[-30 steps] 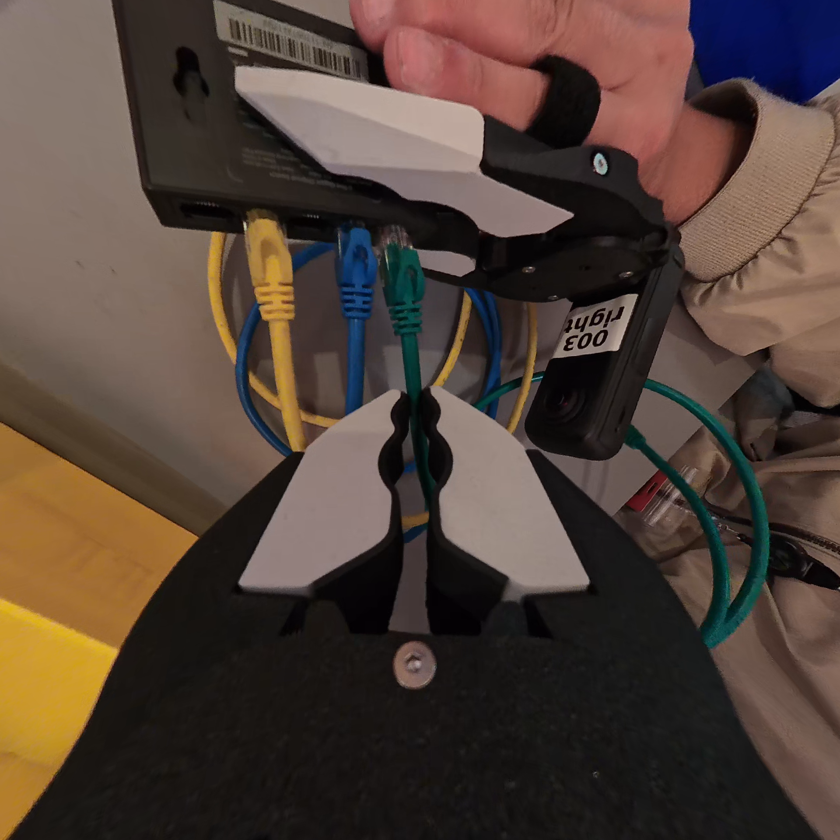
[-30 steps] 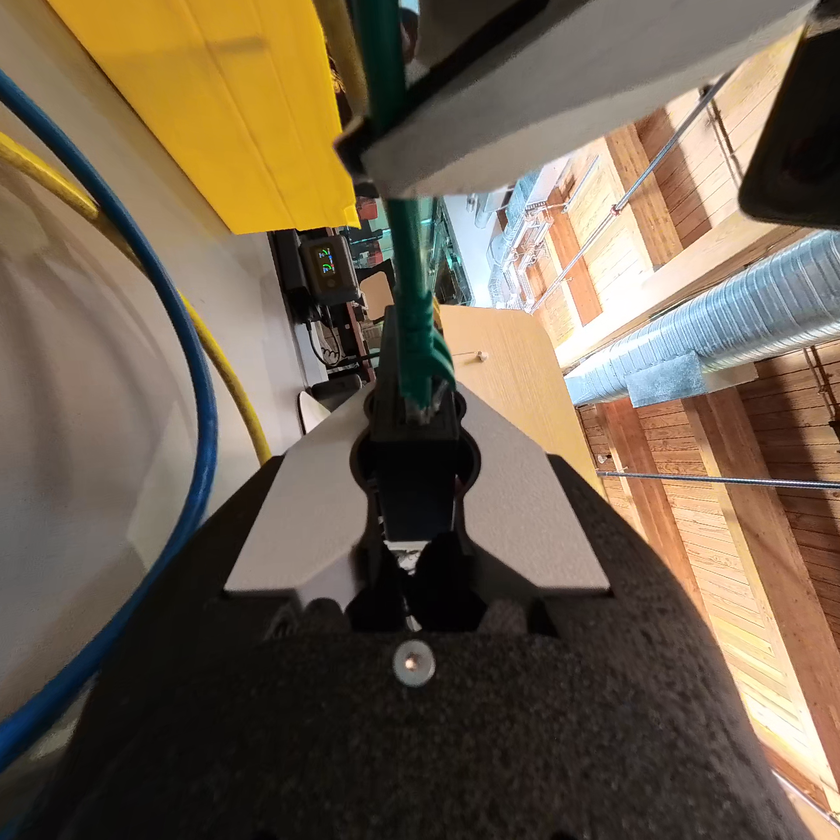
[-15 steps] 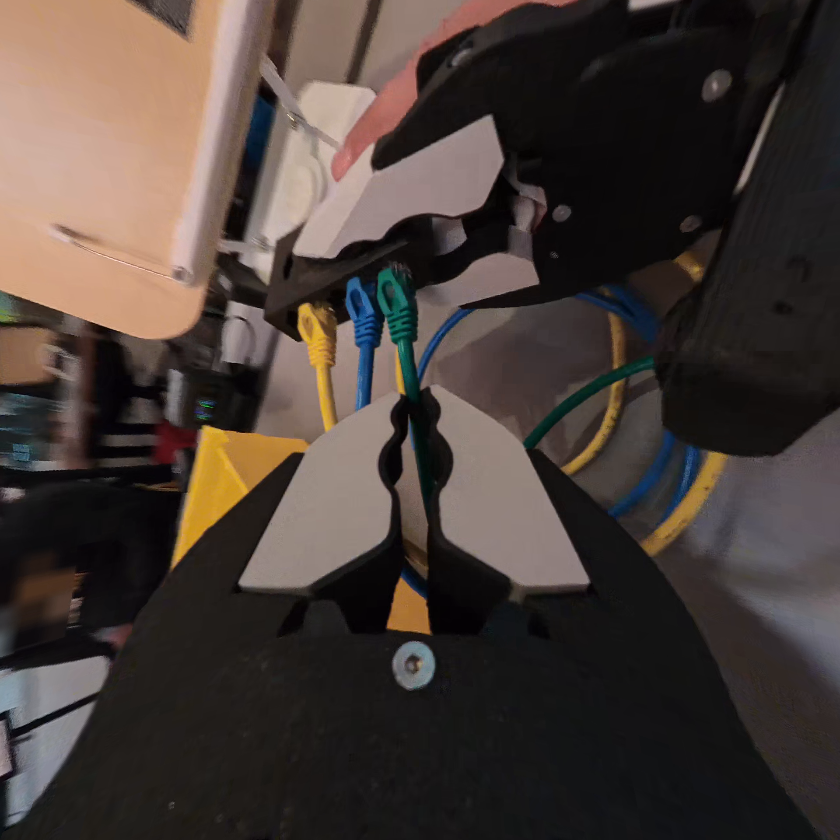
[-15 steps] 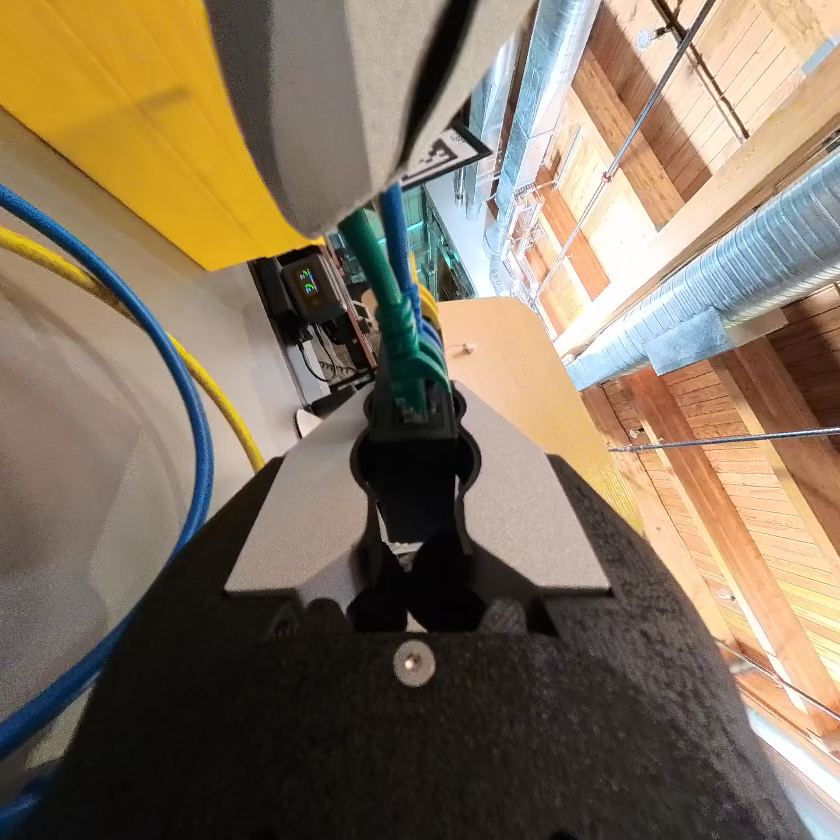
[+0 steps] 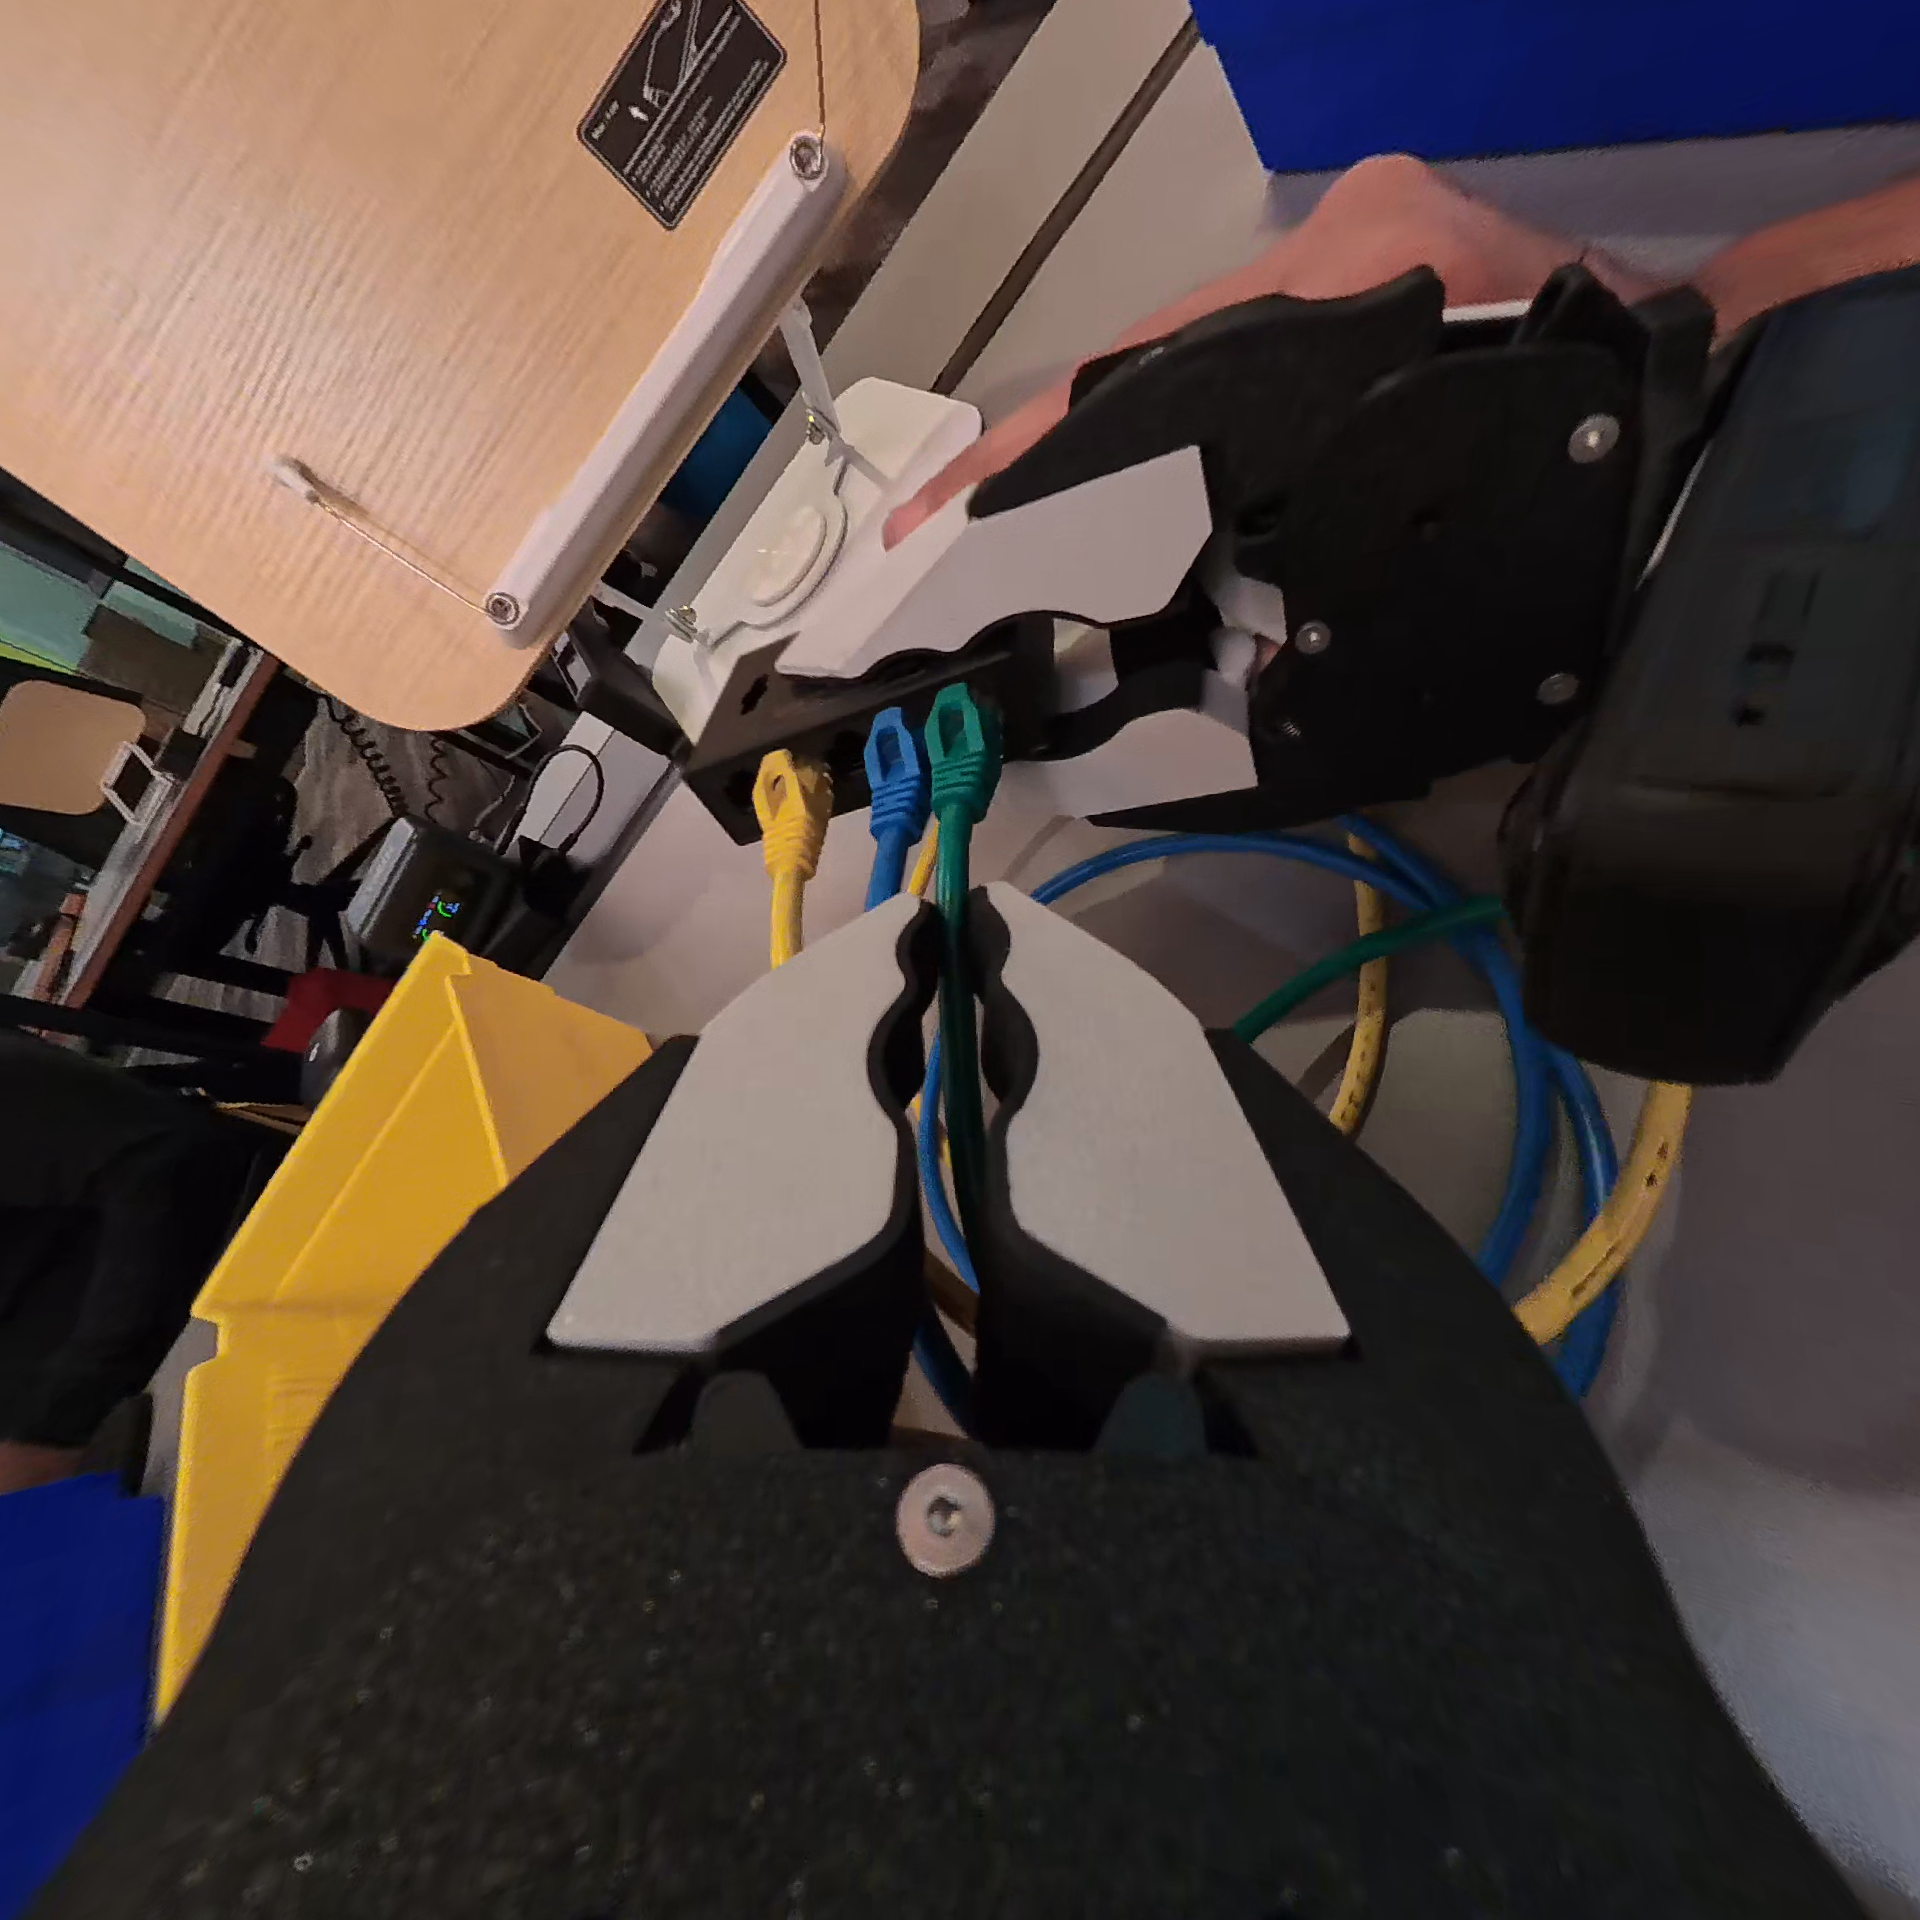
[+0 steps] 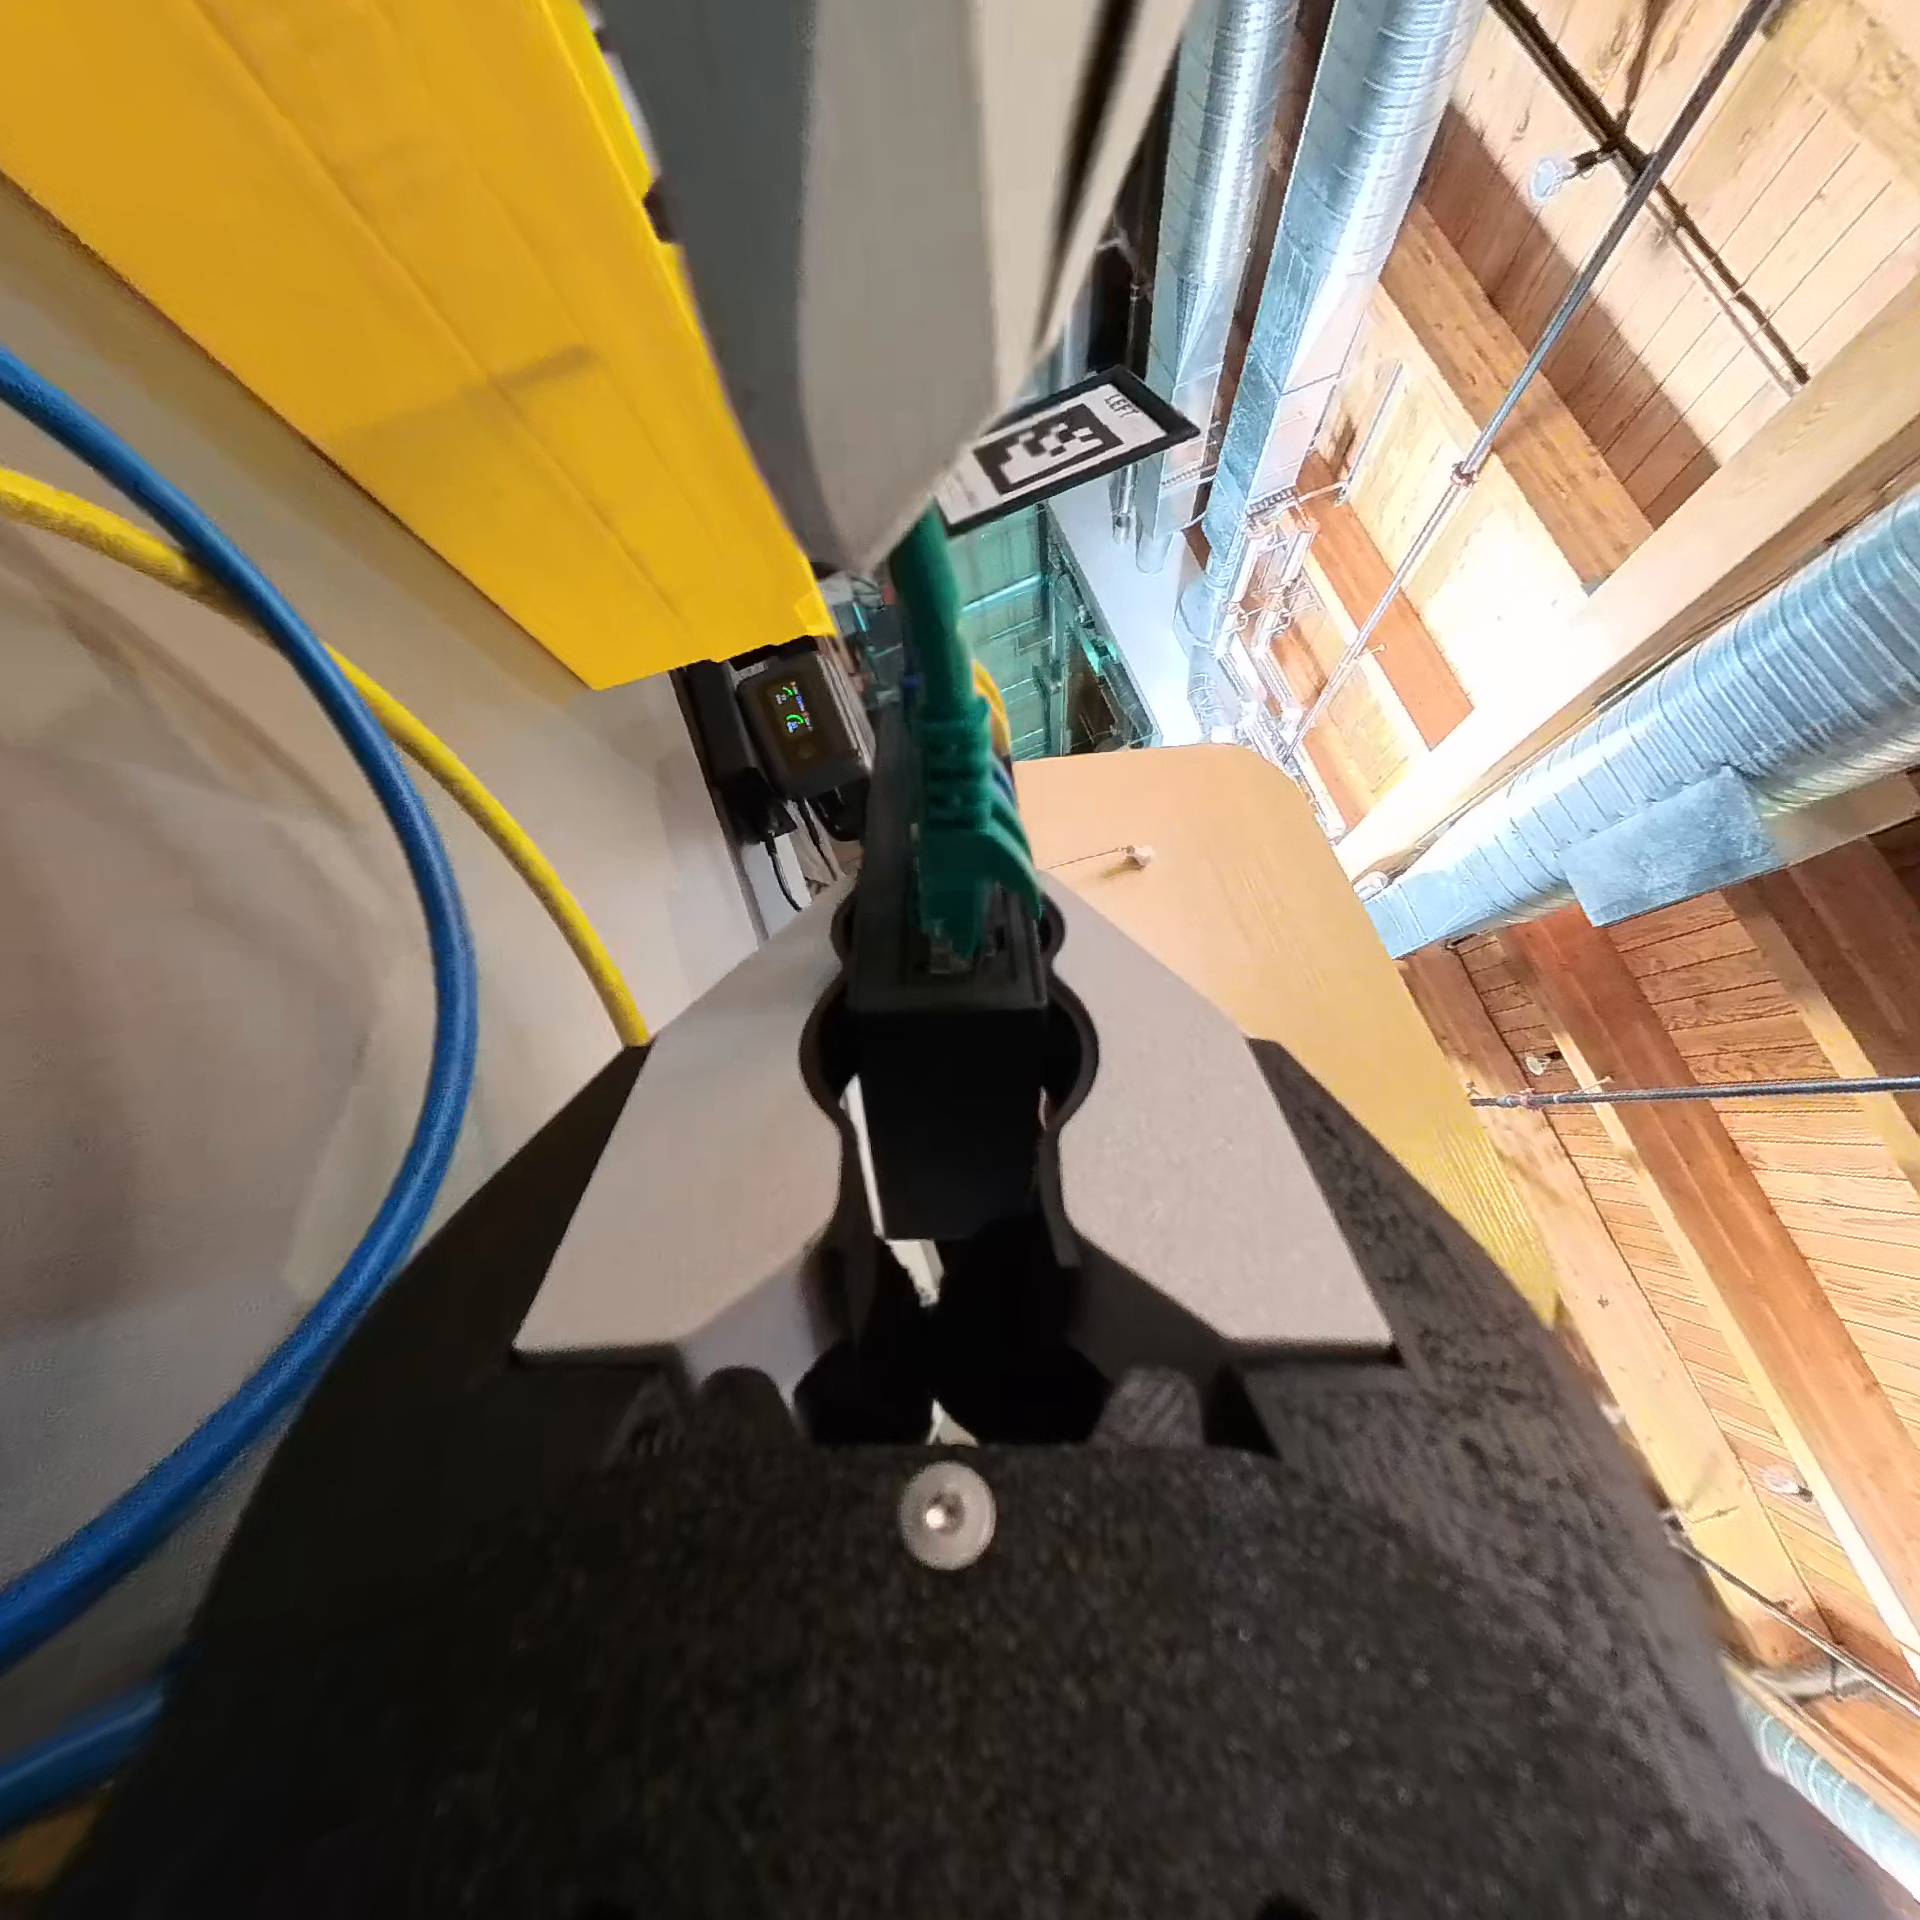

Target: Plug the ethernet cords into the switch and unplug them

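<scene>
Switch [image 5: 821,727]: we log one black box, our landmark, held up off the grey surface [image 5: 1766,1299] with its port face turned toward the left wrist camera; in the right wrist view it shows end-on [image 6: 945,1039] between the fingers.
Green cord [image 5: 961,769]: we find its plug seated in the switch, the rightmost of three; the cable runs from the plug straight into the left gripper, and we see the same plug at the switch face in the right wrist view [image 6: 951,821].
Blue cord [image 5: 891,774]: we note its plug seated just left of the green one; its slack lies looped on the surface below the switch.
Yellow cord [image 5: 792,810]: we note its plug seated left of the blue one, with a free port between them; its slack is looped with the blue.
Left gripper [image 5: 958,940]: we record the jaws closed on the green cable, a little way below the switch.
Right gripper [image 6: 948,1023]: we record the jaws clamped on the right end of the switch; it shows from the side in the left wrist view [image 5: 1091,644].
Hand [image 5: 1351,270]: we see it on the right gripper, above the switch.
Yellow bin [image 5: 405,1174]: we place it below and left of the switch.
Wooden board [image 5: 364,312]: we place it above and left of the switch.
</scene>
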